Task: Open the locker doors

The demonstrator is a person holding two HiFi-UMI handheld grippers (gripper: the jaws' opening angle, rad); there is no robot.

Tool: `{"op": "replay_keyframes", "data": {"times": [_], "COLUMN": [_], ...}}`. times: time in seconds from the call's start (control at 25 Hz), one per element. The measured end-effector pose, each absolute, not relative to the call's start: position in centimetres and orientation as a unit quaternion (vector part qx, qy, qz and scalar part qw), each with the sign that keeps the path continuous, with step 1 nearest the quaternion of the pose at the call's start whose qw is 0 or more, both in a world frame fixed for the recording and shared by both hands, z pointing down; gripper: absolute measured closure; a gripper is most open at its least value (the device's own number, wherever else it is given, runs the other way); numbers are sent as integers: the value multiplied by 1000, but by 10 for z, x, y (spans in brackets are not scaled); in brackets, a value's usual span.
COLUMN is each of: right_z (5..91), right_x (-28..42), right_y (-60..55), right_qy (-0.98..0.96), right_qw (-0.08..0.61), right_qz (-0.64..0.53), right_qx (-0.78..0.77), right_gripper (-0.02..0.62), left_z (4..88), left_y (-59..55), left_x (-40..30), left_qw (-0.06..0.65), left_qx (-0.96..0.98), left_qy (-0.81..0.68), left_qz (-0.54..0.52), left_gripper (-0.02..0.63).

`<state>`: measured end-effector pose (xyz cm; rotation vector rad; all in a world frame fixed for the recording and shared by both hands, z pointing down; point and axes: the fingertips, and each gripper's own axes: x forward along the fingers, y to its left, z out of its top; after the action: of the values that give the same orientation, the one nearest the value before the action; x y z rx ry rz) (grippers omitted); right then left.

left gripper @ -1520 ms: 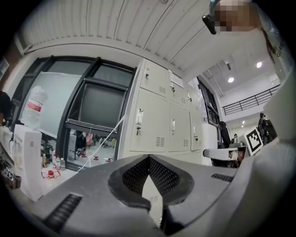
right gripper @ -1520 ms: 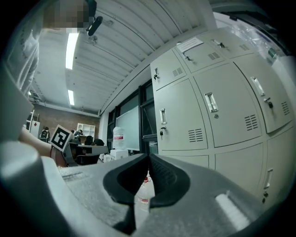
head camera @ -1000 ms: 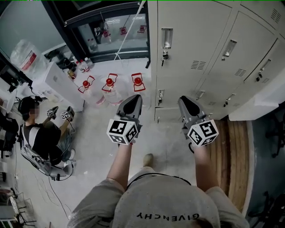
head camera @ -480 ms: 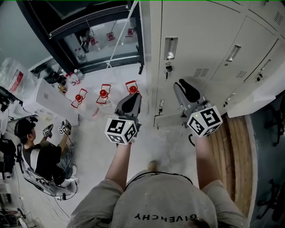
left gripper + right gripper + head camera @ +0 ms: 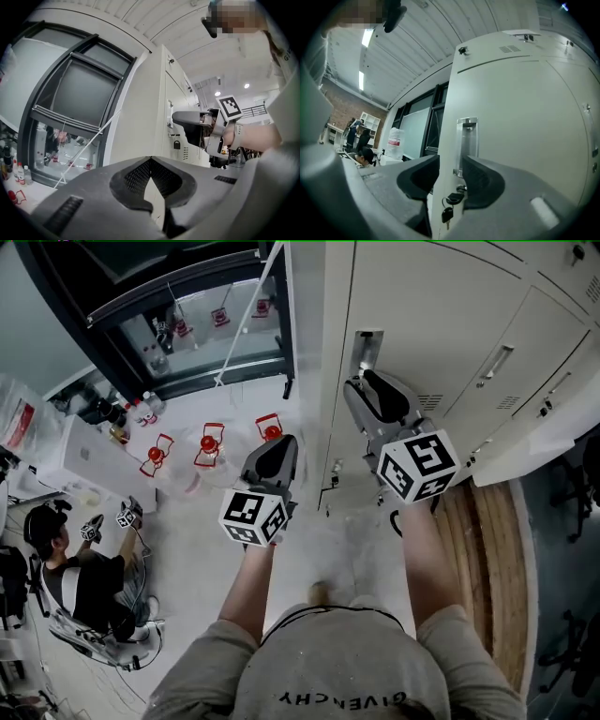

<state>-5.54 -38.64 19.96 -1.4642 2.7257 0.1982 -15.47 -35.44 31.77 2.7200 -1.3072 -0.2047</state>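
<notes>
Right tool [image 5: 450, 168] just opening, locker handle [image 5: 467, 140] between jaws, seemingly untouched; left tool [image 5: 151, 164] closed, empty; shirt [image 5: 347, 681] reads GIVENCHY.

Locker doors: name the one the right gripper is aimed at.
The left-end door, the one with keys hanging below its handle. The right gripper points straight at it; its jaws have just been opening, nothing gripped.

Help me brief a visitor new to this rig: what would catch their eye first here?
First, the right gripper with its black-and-white marker cube, held before the recessed metal handle of the pale grey locker door at upper centre; its jaws have just been opening, with nothing gripped. Next, the black keys dangling below that handle. The left gripper, jaws shut, hangs lower left.
</notes>
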Motion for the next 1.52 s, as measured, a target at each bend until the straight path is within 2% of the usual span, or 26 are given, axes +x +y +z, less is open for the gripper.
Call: {"op": "replay_keyframes", "data": {"times": [0.64,1.52], "right_z": [194,192], "right_x": [-70,-56], "right_y": [-409,-340], "right_qy": [881,876], "right_qw": [14,10], "right_qz": [30,48], "right_qx": [-471,-479], "right_gripper": [436,437], "left_z": [328,327], "left_y": [-358,-306], "left_x": [-159,-155], "left_qw": [76,80], "left_qx": [889,890], "left_qy": [-446,-444], "left_qz": [-65,-71], "left_gripper": [607,607]}}
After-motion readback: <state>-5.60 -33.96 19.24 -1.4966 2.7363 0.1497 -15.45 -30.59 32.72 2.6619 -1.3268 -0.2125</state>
